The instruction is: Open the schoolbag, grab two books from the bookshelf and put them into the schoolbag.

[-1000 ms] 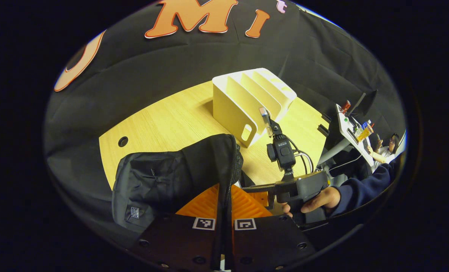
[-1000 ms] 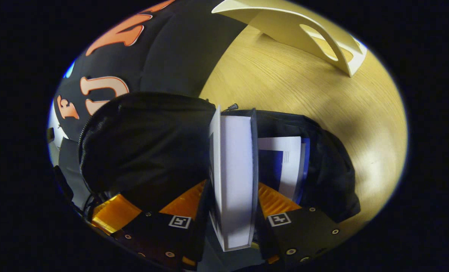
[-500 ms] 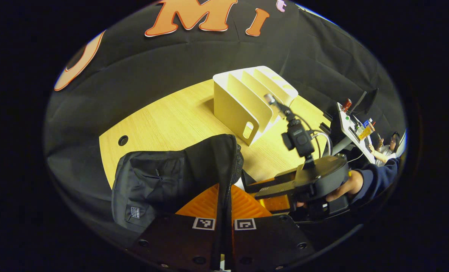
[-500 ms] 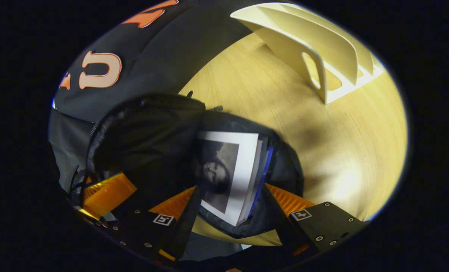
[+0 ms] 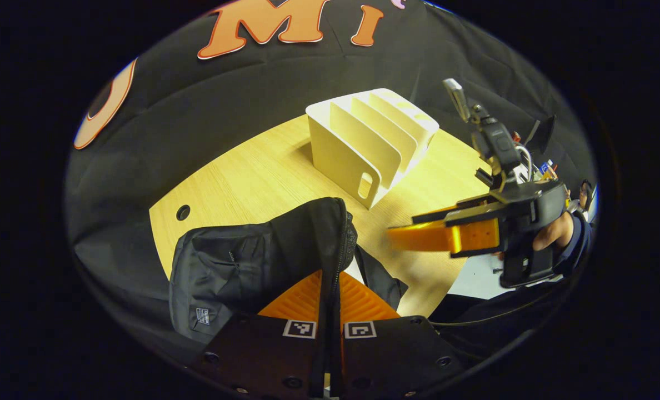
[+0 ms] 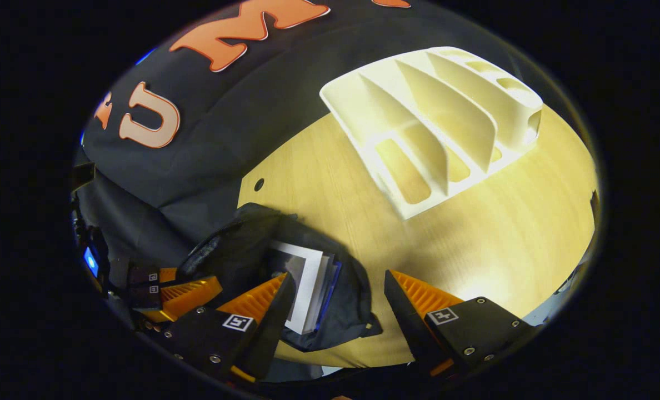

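The black schoolbag (image 5: 241,261) stands open on the wooden table (image 5: 252,172). My left gripper (image 5: 330,276) is shut on the zip edge of its raised flap. Two books (image 6: 308,283) lie inside the schoolbag (image 6: 349,316), a white cover on top and a blue edge beneath. My right gripper (image 6: 338,275) hangs open above and in front of the bag mouth, holding nothing. From the left gripper view, the right gripper (image 5: 402,226) floats to the right of the bag in a person's hand (image 5: 549,236). The white bookshelf (image 5: 369,150) has bare slots. The left gripper (image 6: 188,289) holds the flap.
The bookshelf (image 6: 435,116) stands at the back of the table (image 6: 502,233), toward its right side. A cable hole (image 5: 183,211) sits near the table's left edge. Black cloth walls close the back. A desk with a monitor (image 5: 538,136) is off to the right.
My right gripper let go of the white book, which now lies in the bag, opened wide, and pulled back up and away to the right. My left gripper kept hold of the flap.
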Motion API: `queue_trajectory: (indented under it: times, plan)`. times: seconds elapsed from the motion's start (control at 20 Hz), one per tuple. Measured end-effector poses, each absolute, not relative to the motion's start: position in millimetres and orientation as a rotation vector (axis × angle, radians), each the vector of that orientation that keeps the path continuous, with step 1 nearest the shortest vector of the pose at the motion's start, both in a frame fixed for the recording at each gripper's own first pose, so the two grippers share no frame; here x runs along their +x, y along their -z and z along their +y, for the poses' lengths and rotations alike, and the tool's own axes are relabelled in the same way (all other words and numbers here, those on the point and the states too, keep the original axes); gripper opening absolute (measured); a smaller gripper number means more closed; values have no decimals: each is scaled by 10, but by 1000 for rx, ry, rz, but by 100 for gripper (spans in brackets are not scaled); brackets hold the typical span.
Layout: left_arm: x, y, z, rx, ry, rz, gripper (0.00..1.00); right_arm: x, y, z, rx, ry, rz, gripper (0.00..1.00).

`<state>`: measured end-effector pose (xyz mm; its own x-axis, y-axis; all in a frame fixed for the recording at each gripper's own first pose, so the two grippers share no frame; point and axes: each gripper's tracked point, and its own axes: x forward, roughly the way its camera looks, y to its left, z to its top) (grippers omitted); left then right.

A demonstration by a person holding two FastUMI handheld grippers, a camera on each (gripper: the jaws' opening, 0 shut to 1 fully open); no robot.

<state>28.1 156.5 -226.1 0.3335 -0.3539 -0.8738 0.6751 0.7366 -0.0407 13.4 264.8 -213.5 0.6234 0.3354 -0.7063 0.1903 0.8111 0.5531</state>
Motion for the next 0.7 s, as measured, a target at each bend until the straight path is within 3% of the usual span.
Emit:
queue_trajectory:
  times: [0.4,0.7]
  plan:
    - [199,2463,1367,401,694,1014,6,14,1730,1611,540,109,765,97]
    - [141,2533,1285,419,671,1008,8,19,1468,1274,506,157,701,98]
